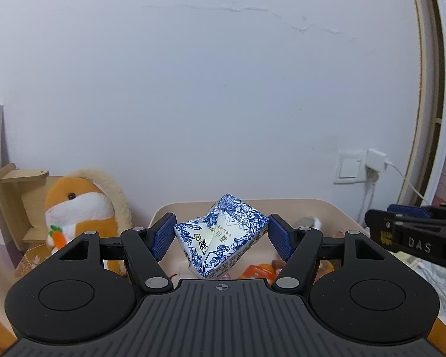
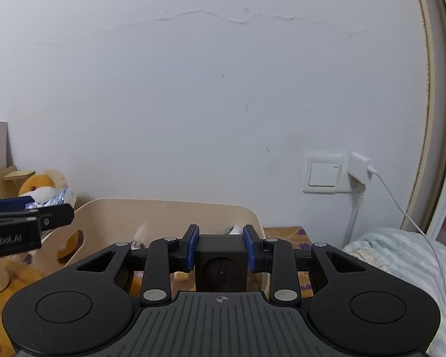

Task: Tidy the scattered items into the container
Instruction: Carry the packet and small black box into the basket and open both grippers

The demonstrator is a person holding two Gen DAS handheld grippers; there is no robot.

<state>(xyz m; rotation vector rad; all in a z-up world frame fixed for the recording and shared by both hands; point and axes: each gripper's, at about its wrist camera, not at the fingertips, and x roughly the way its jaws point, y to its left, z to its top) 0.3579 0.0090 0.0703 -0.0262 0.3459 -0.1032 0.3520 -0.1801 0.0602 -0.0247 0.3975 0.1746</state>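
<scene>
My left gripper (image 1: 221,235) holds a blue-and-white patterned tissue pack (image 1: 220,235) between its blue pads, above the beige container (image 1: 336,211). The pack looks tilted and the pads sit at its two ends. My right gripper (image 2: 221,248) is shut on a black cube-shaped box (image 2: 221,264), just in front of the beige container (image 2: 169,211). Small orange and white items (image 1: 258,270) lie inside the container. The left gripper also shows at the left of the right wrist view (image 2: 29,220), and the right gripper at the right of the left wrist view (image 1: 413,235).
An orange plush toy (image 1: 80,208) sits left of the container by a wooden stand (image 1: 15,184). A wall switch (image 2: 324,178) and a plugged charger with cable (image 2: 359,166) are at the right. Striped bedding (image 2: 401,255) lies at the right. The table has an orange patterned cloth (image 2: 282,233).
</scene>
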